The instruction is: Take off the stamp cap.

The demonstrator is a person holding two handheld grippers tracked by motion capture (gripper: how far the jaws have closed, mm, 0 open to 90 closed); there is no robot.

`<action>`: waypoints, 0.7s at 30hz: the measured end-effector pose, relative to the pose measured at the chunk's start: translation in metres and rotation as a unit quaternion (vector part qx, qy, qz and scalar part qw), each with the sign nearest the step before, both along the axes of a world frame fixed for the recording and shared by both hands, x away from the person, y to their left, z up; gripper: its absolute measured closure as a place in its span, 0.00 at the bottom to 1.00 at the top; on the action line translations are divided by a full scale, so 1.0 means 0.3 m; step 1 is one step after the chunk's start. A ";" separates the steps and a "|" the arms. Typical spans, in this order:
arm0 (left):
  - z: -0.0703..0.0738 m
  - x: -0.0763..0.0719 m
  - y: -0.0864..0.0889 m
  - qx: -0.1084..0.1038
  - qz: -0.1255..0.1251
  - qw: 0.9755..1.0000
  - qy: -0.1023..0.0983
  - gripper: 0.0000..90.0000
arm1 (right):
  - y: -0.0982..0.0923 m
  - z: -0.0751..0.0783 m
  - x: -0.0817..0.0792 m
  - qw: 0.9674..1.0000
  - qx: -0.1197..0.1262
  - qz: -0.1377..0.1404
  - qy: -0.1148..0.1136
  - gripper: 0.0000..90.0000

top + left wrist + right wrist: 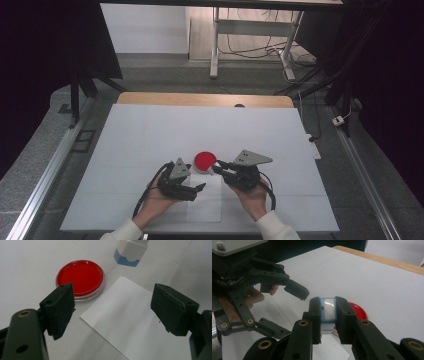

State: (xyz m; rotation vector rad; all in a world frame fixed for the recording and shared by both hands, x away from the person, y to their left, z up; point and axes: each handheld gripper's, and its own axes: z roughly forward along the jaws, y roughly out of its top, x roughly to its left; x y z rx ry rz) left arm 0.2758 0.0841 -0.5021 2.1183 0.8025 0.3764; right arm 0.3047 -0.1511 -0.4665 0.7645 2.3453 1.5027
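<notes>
A broad white cover [150, 135] lies over the table, whose pale wooden far edge [200, 99] shows beyond it. A small dark round thing [239, 105] sits at that edge. 2 silver metal rails [45, 180] run along the grey carpeted floor [165, 75], 1 on either side of the table. Behind the table stands a white metal frame [215, 45], with black cables [250, 50] tangled on the floor at its foot. A small white plug block [339, 120] lies to the right. Black stand legs [82, 85] rise at the left, before dark curtains [400, 75].

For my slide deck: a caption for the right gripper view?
Right gripper clamps a white-and-blue stamp above the red ink pad.
</notes>
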 end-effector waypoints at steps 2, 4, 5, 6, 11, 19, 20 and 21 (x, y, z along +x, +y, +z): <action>-0.001 0.001 -0.006 -0.001 -0.001 1.000 -0.001 0.23 | 0.001 -0.001 0.000 1.000 0.001 0.000 0.001 0.83; -0.001 0.002 -0.013 0.000 -0.002 1.000 -0.002 0.23 | 0.002 -0.003 0.000 1.000 0.003 -0.002 0.000 0.83; -0.001 0.003 -0.016 0.001 -0.004 1.000 -0.003 0.23 | 0.002 -0.003 0.000 1.000 0.003 -0.001 0.001 0.83; -0.001 0.004 -0.019 0.002 -0.004 1.000 -0.004 0.24 | 0.003 -0.003 0.000 1.000 0.004 -0.002 0.002 0.83; -0.002 0.006 -0.031 0.002 -0.004 1.000 -0.009 0.24 | 0.003 -0.006 0.001 1.000 0.007 -0.003 0.005 0.83; -0.001 0.006 -0.051 0.006 -0.007 1.000 -0.016 0.26 | 0.001 -0.008 0.003 1.000 0.013 -0.006 0.011 0.83; -0.001 0.007 -0.054 0.007 -0.007 1.000 -0.017 0.26 | 0.001 -0.008 0.003 1.000 0.013 -0.007 0.011 0.83; -0.002 0.007 -0.056 0.008 -0.007 1.000 -0.017 0.26 | 0.001 -0.008 0.002 1.000 0.013 -0.007 0.011 0.83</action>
